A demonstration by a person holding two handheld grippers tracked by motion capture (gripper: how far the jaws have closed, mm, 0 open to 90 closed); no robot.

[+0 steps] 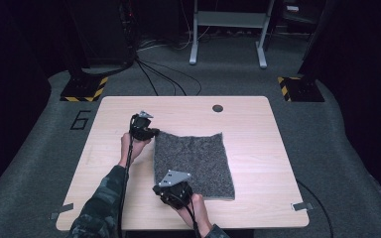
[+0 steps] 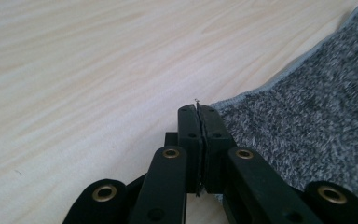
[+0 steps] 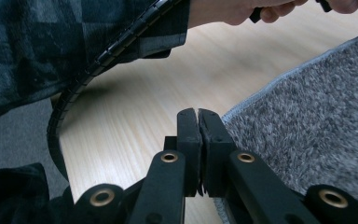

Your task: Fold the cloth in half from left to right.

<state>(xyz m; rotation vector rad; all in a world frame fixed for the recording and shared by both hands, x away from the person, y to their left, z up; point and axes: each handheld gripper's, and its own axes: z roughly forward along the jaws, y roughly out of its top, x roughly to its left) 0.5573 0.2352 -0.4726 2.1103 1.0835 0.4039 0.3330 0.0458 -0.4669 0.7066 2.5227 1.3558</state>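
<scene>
Cloth, grey and nubbly like a knitted towel, lies spread on the pale wooden table, a little left of the middle, its far edge rippled and its left side toward the person's hands. The left gripper sits at the far left corner, and in the left gripper view its jaws are pressed together with the hemmed corner pinched at their tips. The right gripper is at the near left corner; its jaws are likewise clamped tight, with the cloth's bound edge running right into them, so it seems to have the fabric caught too, though the bite itself is thin and hard to make out.

I judge the fabric light, limp and not at all fragile. It should sag between two held corners and drag on the wood instead of sliding freely. The stitched hem gives the firmest purchase; the corners are the sensible places to grip.
</scene>
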